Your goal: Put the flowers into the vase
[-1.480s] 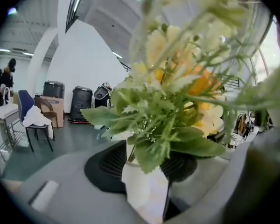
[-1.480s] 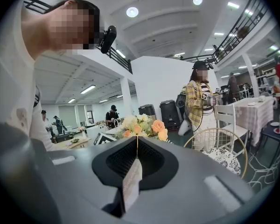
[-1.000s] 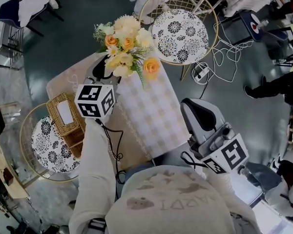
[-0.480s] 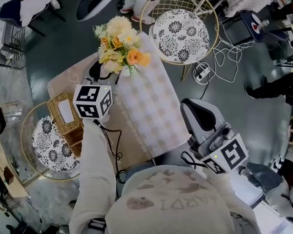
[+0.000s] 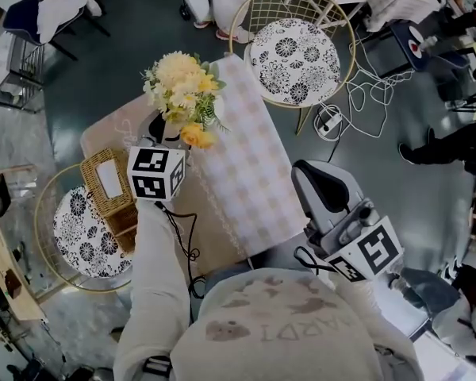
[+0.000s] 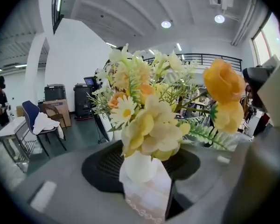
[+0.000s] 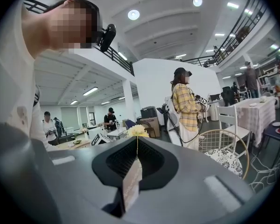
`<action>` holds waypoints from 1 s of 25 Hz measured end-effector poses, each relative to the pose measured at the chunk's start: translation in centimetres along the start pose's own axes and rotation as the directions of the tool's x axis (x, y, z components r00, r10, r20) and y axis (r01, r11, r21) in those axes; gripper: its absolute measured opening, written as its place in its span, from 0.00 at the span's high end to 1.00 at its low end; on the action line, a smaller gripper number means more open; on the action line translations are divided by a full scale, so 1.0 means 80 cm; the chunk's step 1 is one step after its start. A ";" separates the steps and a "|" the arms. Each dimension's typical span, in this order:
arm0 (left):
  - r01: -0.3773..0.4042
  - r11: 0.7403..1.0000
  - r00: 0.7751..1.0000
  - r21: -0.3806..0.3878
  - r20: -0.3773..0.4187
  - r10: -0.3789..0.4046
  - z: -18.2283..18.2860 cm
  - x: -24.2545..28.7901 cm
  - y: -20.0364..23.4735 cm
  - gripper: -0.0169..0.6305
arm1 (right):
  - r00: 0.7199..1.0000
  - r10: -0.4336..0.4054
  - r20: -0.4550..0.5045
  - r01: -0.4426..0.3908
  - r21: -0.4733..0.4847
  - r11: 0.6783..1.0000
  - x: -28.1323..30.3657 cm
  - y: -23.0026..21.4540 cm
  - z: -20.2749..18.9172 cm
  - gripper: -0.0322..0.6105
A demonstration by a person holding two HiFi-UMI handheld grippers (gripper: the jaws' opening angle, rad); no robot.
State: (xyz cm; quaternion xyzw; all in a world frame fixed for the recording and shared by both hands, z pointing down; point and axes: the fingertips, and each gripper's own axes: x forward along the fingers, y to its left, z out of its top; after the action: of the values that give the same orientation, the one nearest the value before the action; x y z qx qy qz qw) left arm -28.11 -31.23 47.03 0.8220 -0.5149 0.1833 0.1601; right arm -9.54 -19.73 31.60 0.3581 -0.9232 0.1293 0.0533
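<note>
A patterned chair cushion (image 5: 81, 232) and a wicker basket (image 5: 105, 187) sit at the table's (image 5: 111, 133) left end. Just right of the basket, the left gripper (image 5: 163, 127) holds the flowers (image 5: 177, 90) – cream, yellow and orange blooms – above the table's far edge. Its jaws are closed on the bouquet's white base; whether that piece is a vase or bound stems cannot be told. A checked runner (image 5: 246, 173) crosses the tabletop, with a second cushioned chair (image 5: 293, 60) beyond it. At the right, the right gripper (image 7: 134, 169) hangs off the table's near corner, holding nothing – its jaws are drawn to a narrow slit. White cables (image 5: 357, 94) trail over the dark floor (image 5: 428, 173).
</note>
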 end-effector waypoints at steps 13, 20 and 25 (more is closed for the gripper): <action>-0.071 0.996 0.997 0.046 0.047 0.069 -0.021 -0.102 -0.024 0.97 | 0.995 0.090 0.045 -0.089 -0.020 0.996 -0.003 0.042 0.015 0.90; -0.016 1.000 0.986 -0.001 0.164 0.016 0.025 -0.164 -0.072 0.97 | 0.985 0.161 0.060 -0.160 -0.027 0.987 0.000 0.060 0.022 0.90; 0.050 0.999 0.973 -0.009 0.227 -0.046 0.052 -0.217 -0.111 0.97 | 0.976 0.211 0.058 -0.208 -0.042 0.977 0.008 0.096 0.019 0.90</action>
State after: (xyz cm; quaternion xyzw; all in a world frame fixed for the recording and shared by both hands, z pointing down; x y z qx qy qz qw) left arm -26.48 -15.66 34.62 0.8486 -0.5110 0.0805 0.1108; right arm -15.23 -15.14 28.71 0.2617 -0.9591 0.1064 0.0170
